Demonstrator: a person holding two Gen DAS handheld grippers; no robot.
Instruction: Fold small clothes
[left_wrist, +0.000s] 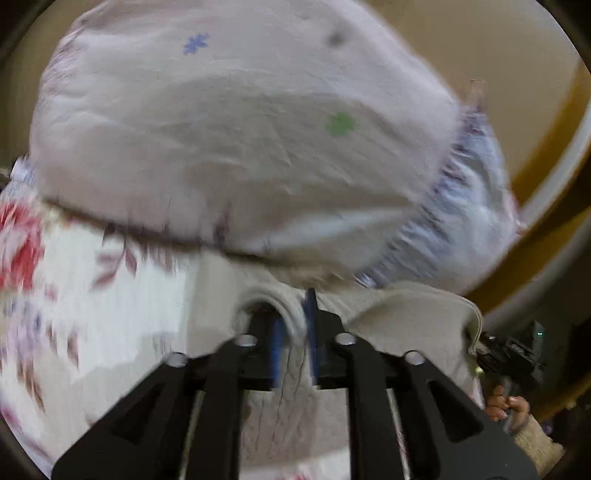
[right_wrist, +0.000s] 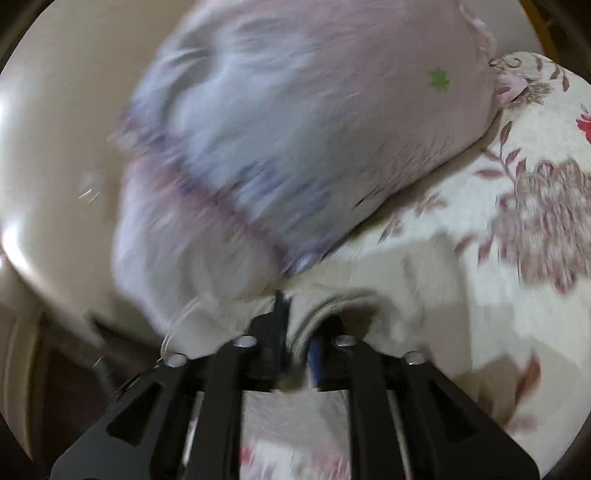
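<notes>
A small off-white garment (left_wrist: 399, 314) lies low in the left wrist view, and its thick folded edge runs between the blue pads of my left gripper (left_wrist: 295, 332), which is shut on it. In the right wrist view the same garment (right_wrist: 332, 295) shows its hem pinched in my right gripper (right_wrist: 295, 332), also shut on it. The garment hangs between the two grippers above a flowered bed sheet (right_wrist: 517, 206). Both views are blurred by motion. My right gripper and the hand holding it (left_wrist: 509, 369) show at the right edge of the left wrist view.
A big pale pink pillow (left_wrist: 229, 133) with small flower prints and a blue-striped frill lies just beyond the garment, also in the right wrist view (right_wrist: 295, 122). The flowered sheet (left_wrist: 74, 277) covers the bed. A beige headboard (right_wrist: 62, 147) and wooden trim (left_wrist: 546, 147) stand behind.
</notes>
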